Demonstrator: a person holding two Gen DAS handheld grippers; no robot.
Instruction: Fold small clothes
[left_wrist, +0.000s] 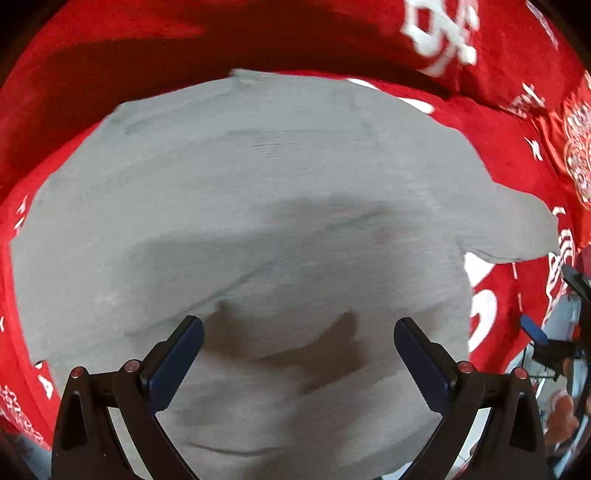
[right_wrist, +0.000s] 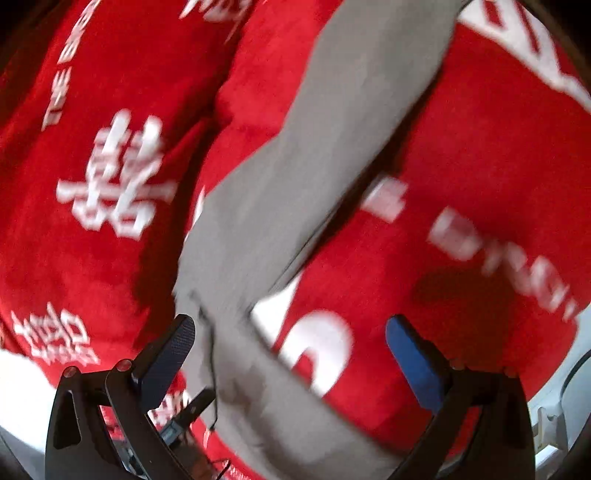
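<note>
The grey garment (left_wrist: 258, 206) before you is matt, soft knit cloth, faintly ribbed, with shallow creases. Under it, the red cover (left_wrist: 122, 44) looks like plush, velvety fabric, matt, with flat white printed lettering. Your left gripper (left_wrist: 298, 365) has matt black plastic arms, small glossy red rivets, and dark blue rubbery pads. Your right gripper (right_wrist: 290, 363) looks the same, one pad finely textured.

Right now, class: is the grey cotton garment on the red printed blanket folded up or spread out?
Spread out. The grey cotton garment lies broad and flat over the red printed blanket, one sleeve sticking out sideways; no folded layers show.
</note>
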